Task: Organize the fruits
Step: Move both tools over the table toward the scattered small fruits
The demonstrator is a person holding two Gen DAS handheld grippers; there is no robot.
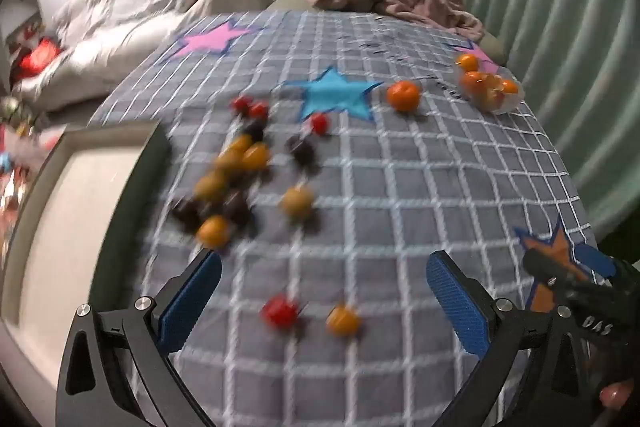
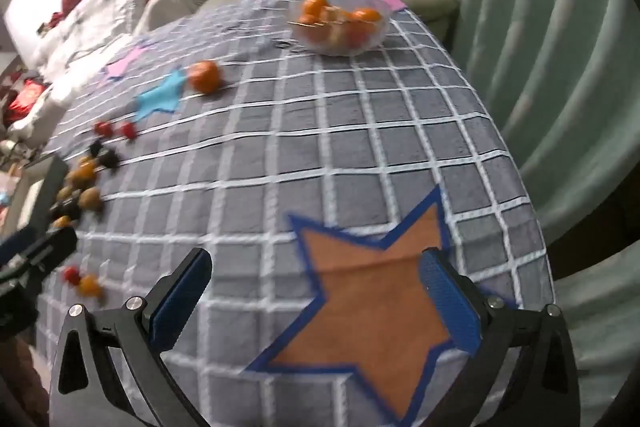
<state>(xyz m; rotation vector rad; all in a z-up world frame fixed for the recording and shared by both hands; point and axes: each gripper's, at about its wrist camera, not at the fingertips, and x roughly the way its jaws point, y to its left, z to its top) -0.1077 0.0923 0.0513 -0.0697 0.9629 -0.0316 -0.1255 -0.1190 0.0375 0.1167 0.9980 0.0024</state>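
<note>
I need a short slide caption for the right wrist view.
Open right gripper above orange star; clear fruit bowl at far edge.

The left gripper and right gripper look alike: black angular frames with triangular cut-outs, round silver screws at the joints, and fingers faced with textured blue pads. One frame carries white lettering.

Soft, even indoor light, no harsh glare. Motion blur smears the small fruits at the left, and the far sofa too. Fisheye bending curves the counter edges, corners dark.
</note>
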